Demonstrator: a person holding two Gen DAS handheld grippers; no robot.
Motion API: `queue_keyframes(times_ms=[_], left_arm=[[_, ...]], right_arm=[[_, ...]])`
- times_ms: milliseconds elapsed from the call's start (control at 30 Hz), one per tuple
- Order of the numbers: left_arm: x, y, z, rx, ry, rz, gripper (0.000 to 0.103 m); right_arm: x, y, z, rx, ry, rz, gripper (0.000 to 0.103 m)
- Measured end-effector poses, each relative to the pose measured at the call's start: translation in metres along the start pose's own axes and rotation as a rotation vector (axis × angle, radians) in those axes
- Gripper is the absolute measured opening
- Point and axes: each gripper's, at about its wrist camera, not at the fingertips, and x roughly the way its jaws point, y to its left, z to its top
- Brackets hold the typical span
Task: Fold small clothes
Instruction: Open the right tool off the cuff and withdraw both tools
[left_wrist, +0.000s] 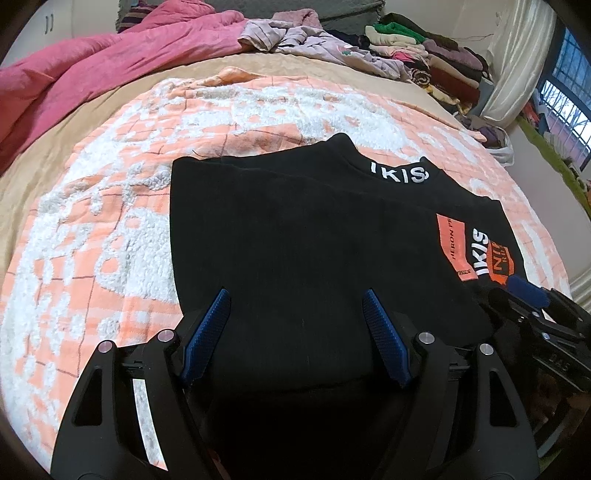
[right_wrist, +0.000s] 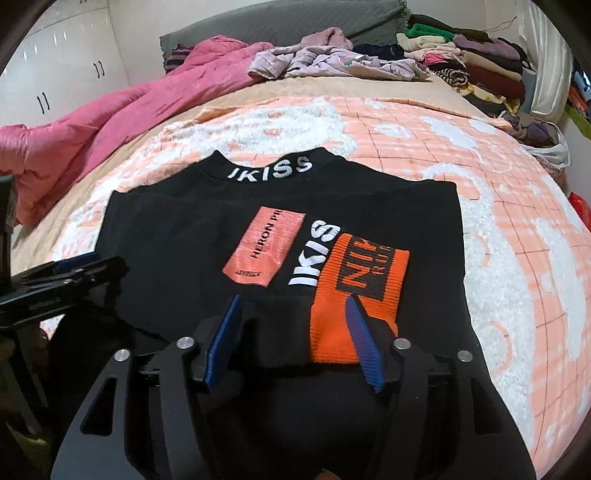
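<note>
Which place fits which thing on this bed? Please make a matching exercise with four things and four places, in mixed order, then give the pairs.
Things:
1. black top
2. pink quilt
3. clothes stack
4. lilac garment

Places:
A. crumpled, far middle of the bed
B. far right corner
C. flat on the orange-white blanket, nearest the tools
D. bunched along the left side

Pairs: 1-C, 2-D, 3-B, 4-A
</note>
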Motion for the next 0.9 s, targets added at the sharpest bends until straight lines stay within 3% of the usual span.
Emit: queue_keyframes(times_ms=[367, 433, 533, 700, 800, 900], left_arm=[[-0.017, -0.003, -0.001, 0.002, -0.020, 0.009, 0.067], [-0.021, -0.003, -0.001, 0.002, -0.023, 0.009, 0.075], [-0.030, -0.006, -0.001, 0.005, -0.038, 0.006, 0.075], [-0.045, -0.010, -0.001, 0.016, -0.066, 0.015, 0.083], [-0.053, -0.009, 0.000, 0.004, -0.083, 0.018, 0.093], [-0.062, -0.006, 0.000, -0.016, -0.096, 0.022, 0.093]], right_arm=[[-0.027, -0.001, -0.004, 0.044, -0.056, 0.000, 0.086], [-0.032, -0.003, -0.004, 0.050, -0.068, -0.004, 0.088], [-0.040, -0.005, -0.004, 0.058, -0.083, -0.007, 0.094], [-0.053, -0.006, -0.005, 0.056, -0.109, -0.013, 0.094], [-0.060, -0.006, -0.007, 0.061, -0.121, -0.010, 0.094], [-0.067, -0.007, -0.008, 0.064, -0.130, -0.012, 0.094]])
